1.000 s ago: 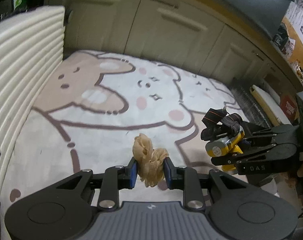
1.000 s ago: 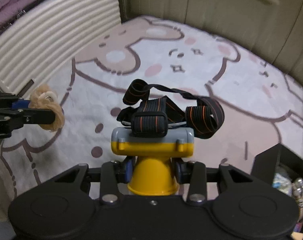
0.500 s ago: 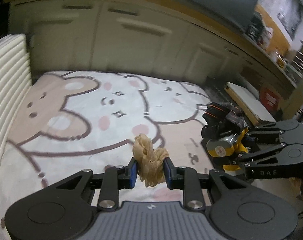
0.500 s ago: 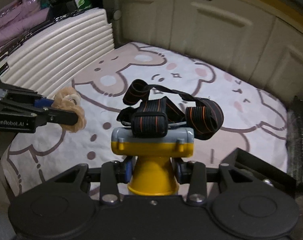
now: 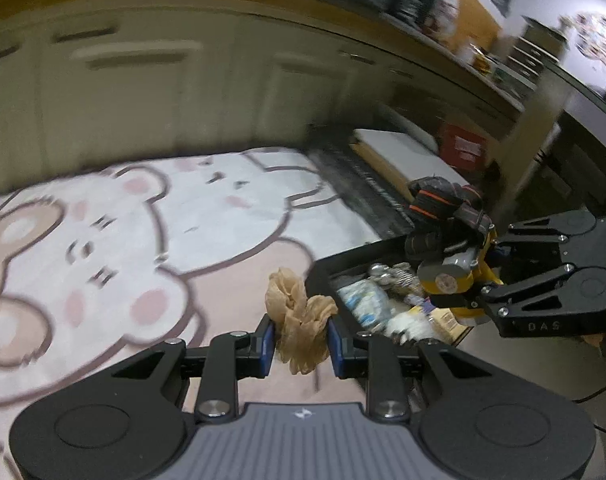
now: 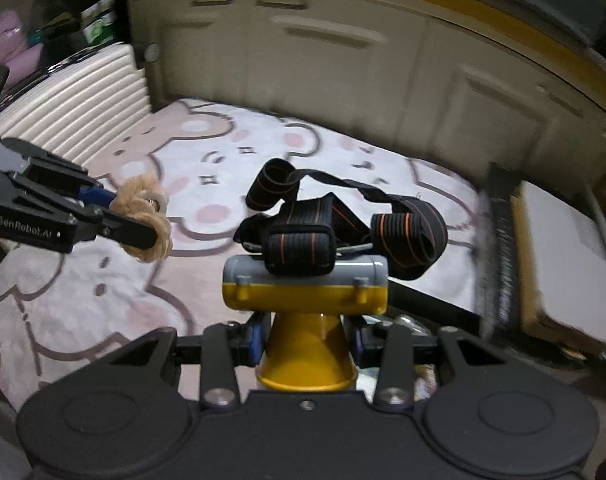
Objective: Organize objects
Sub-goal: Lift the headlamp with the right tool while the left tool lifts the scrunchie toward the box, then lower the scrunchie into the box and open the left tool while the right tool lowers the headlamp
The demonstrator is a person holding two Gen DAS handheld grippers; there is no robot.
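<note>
My left gripper (image 5: 299, 336) is shut on a tan fabric scrunchie (image 5: 297, 312), which hangs above the rug. In the right wrist view that left gripper (image 6: 131, 216) reaches in from the left with the scrunchie (image 6: 141, 190) between its pads. My right gripper (image 6: 307, 340) is shut on the yellow cone of a yellow and grey headlamp (image 6: 303, 288); its black strap with orange stripes (image 6: 343, 224) is bundled on top. In the left wrist view the right gripper (image 5: 467, 276) holds the headlamp (image 5: 447, 280) over an open black box (image 5: 359, 252) filled with small items.
A white and pink bear-pattern rug (image 5: 123, 240) covers the floor in front of cream cabinet doors (image 5: 143, 92). A ribbed white panel (image 6: 75, 92) stands at the left. A flat white board (image 6: 563, 248) and a red box (image 5: 463, 144) lie past the rug's right edge.
Both grippers have risen and swung to the right, each keeping its hold. The black box of small items has come into view under the headlamp.
</note>
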